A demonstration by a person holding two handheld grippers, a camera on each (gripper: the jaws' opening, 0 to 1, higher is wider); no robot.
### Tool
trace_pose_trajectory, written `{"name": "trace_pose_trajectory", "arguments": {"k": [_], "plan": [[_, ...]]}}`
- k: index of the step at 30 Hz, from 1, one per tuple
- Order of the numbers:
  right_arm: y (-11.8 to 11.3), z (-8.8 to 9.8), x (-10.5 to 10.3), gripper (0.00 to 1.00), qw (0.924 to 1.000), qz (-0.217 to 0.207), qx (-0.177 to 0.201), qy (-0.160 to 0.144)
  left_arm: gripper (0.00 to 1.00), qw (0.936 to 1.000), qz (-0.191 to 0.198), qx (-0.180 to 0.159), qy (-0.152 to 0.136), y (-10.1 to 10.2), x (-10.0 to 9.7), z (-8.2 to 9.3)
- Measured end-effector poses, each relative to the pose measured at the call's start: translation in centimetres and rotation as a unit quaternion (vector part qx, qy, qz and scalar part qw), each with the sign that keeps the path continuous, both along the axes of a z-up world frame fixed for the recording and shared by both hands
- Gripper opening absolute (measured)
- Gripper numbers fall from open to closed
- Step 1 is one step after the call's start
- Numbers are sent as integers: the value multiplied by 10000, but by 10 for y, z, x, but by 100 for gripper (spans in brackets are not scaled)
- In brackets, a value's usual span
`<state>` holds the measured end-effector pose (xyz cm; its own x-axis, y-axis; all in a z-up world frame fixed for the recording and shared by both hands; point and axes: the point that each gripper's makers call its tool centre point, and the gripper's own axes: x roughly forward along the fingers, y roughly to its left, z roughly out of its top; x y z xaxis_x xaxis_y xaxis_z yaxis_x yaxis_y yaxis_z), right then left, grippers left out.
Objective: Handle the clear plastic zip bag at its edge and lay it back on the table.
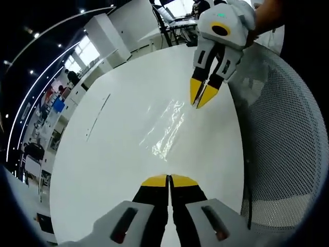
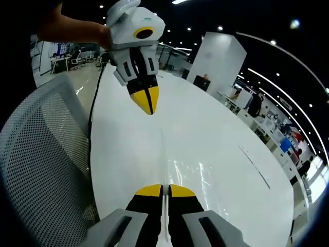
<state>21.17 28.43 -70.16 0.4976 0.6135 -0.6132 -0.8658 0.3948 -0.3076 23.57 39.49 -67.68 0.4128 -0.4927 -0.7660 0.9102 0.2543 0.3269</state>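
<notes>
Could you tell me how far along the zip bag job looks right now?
The clear zip bag lies flat on the white table, so laying it down looks done or not yet begun. Nothing is in hand: the left gripper and right gripper are shut and empty.

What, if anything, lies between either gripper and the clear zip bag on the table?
Nothing visible. The clear zip bag lies flat on the white table. The left gripper and the right gripper sit at opposite ends of it, with only bare tabletop between.
</notes>
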Motion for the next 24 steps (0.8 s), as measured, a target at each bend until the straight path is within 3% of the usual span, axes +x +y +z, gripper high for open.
{"name": "trace_pose_trajectory", "arguments": {"k": [11, 24], "plan": [[0, 1, 1, 0, 10000, 4, 3, -46, 11, 9994, -301, 25, -149, -17, 3, 1], [6, 5, -1, 0, 9999, 100, 25, -46, 15, 9976, -671, 58, -176, -37, 1, -3]]}}
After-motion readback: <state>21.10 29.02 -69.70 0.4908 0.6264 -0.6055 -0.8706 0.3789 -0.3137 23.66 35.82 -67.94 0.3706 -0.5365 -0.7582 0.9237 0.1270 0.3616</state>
